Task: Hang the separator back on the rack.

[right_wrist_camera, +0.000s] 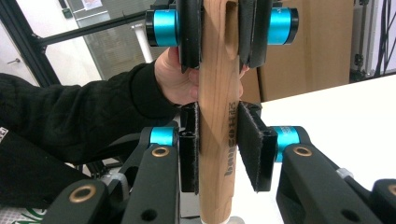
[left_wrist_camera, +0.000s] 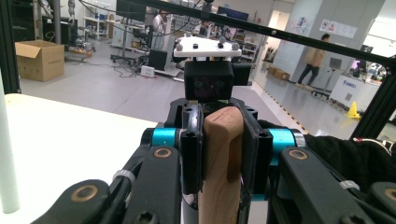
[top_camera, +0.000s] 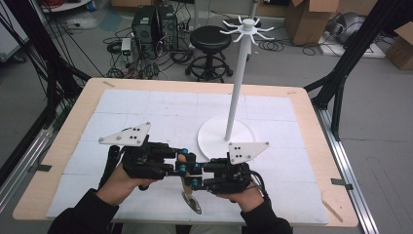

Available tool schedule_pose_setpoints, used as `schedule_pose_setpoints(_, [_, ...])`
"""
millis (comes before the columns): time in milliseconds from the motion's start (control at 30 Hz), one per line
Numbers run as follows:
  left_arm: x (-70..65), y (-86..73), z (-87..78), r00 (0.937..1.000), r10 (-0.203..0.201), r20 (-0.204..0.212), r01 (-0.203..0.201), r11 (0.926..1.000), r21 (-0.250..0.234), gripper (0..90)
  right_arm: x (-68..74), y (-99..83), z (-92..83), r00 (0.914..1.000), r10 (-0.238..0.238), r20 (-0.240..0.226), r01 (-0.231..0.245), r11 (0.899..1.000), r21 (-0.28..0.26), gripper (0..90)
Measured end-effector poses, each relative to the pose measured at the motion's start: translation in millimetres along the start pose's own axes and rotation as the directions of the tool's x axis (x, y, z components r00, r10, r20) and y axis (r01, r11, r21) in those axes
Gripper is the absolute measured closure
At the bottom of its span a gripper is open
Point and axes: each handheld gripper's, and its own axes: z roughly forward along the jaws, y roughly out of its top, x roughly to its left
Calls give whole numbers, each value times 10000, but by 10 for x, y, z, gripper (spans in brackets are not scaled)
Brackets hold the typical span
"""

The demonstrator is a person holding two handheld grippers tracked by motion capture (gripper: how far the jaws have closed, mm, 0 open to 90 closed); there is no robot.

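Wooden-handled utensil (top_camera: 187, 187) at the table's (top_camera: 311, 161) near edge, short of the white hook stand (top_camera: 237, 92), left gripper (top_camera: 181, 161) clenched on its handle, right gripper (top_camera: 192, 176) likewise gripping it, metal end hanging down.

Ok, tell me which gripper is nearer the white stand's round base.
Right. The right gripper sits just in front of the round base; the left gripper is farther off to its left. Both clamp the wooden handle.

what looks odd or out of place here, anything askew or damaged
Nothing is damaged or spilled. The one unusual thing: both the left gripper and the right gripper clamp the same wooden handle of a metal utensil, whose metal end hangs just above the table.
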Motion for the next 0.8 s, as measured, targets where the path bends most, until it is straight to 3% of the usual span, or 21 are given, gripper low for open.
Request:
schedule_pose_setpoints(100, [-23, 3, -6, 9996, 230, -190, -230, 9997, -3, 731, -10, -1, 1, 9999, 98, -80, -98, 10000, 11, 699])
schedule_pose_setpoints(233, [-47, 28, -12, 9963, 511, -696, -513, 9987, -19, 733, -11, 4, -10, 9997, 198, 143, -197, 9997, -110, 679])
schedule_pose_setpoints(267, [-62, 46, -11, 9932, 601, -993, -600, 9982, 38, 734, -15, 3, -12, 9994, 192, 291, -188, 9997, -134, 656])
schedule_pose_setpoints(333, [-82, 79, -18, 9869, 874, -1356, -862, 9962, 151, 735, -24, -3, -18, 9980, 451, 448, -445, 9989, -144, 510])
schedule_pose_setpoints(400, [-113, 124, -29, 9774, 1092, -1812, -1059, 9940, 281, 735, -4, -14, -13, 9951, 234, 960, -230, 9997, -50, 311])
schedule_pose_setpoints(467, [-138, 163, -33, 9643, 1235, -2343, -1176, 9923, 391, 735, 28, -29, -5, 9864, -83, 1644, 94, 9999, -56, 253])
schedule_pose_setpoints(500, [-145, 179, -32, 9576, 1290, -2575, -1210, 9915, 470, 735, 57, -37, 3, 9762, -279, 2151, 278, 9996, 36, 221])
schedule_pose_setpoints(533, [-155, 195, -30, 9474, 1319, -2918, -1206, 9911, 565, 735, 75, -43, 14, 9617, -500, 2696, 506, 9987, 47, 217])
schedule_pose_setpoints(567, [-158, 201, -27, 9422, 1286, -3093, -1164, 9915, 576, 735, 94, -49, 33, 9462, -589, 3181, 607, 9981, 42, 216])
schedule_pose_setpoints(600, [-168, 207, -20, 9322, 1210, -3411, -1087, 9926, 548, 735, 104, -52, 47, 9360, -650, 3460, 678, 9977, 41, 216])
schedule_pose_setpoints(633, [-171, 210, -16, 9275, 1185, -3546, -1059, 9929, 549, 735, 114, -56, 76, 9247, -751, 3732, 787, 9969, 57, 216])
schedule_pose_setpoints(733, [-182, 213, 7, 9101, 1017, -4018, -907, 9948, 463, 735, 111, -65, 130, 9139, -835, 3972, 853, 9963, 131, 218])
schedule_pose_setpoints(800, [-180, 215, 21, 9023, 879, -4221, -792, 9961, 383, 735, 95, -68, 158, 9161, -849, 3918, 839, 9963, 196, 236])
